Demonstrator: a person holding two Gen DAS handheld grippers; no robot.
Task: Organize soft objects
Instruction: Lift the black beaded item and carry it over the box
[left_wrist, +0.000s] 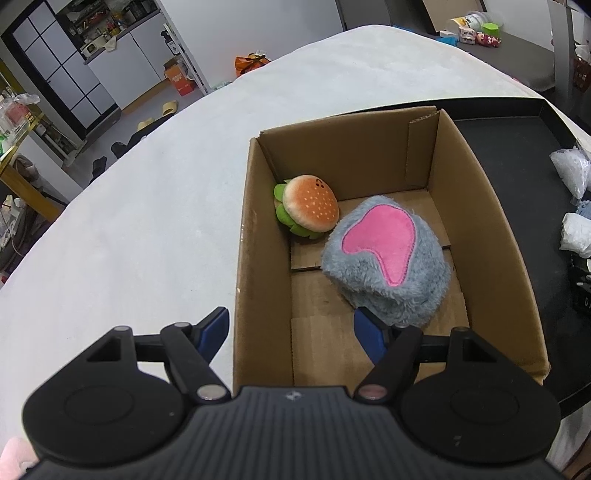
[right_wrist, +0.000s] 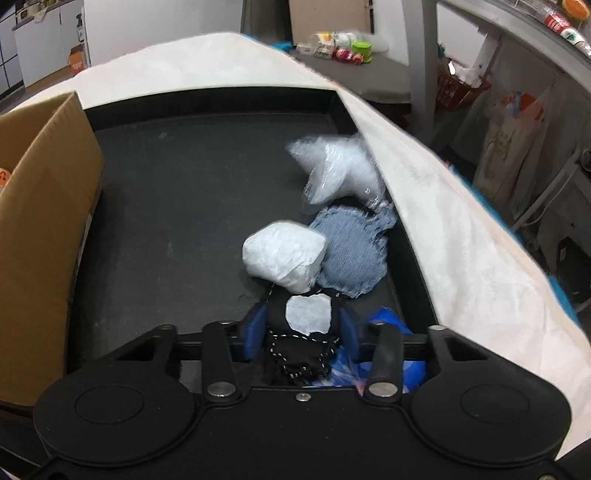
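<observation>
Lying lengthwise between pads: black pouch (right_wrist: 301, 332)

Brown box (left_wrist: 258, 240) holds an orange-and-green burger plush (left_wrist: 306, 210) — and a grey plush (left_wrist: 384, 266), pink-patched.

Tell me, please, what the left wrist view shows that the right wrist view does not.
Only the left wrist view shows the box's inside: a burger plush and a grey-pink plush, with the left gripper open. Only the right wrist view shows the right gripper shut on a black pouch. Both share the cardboard box and black tray.
</observation>
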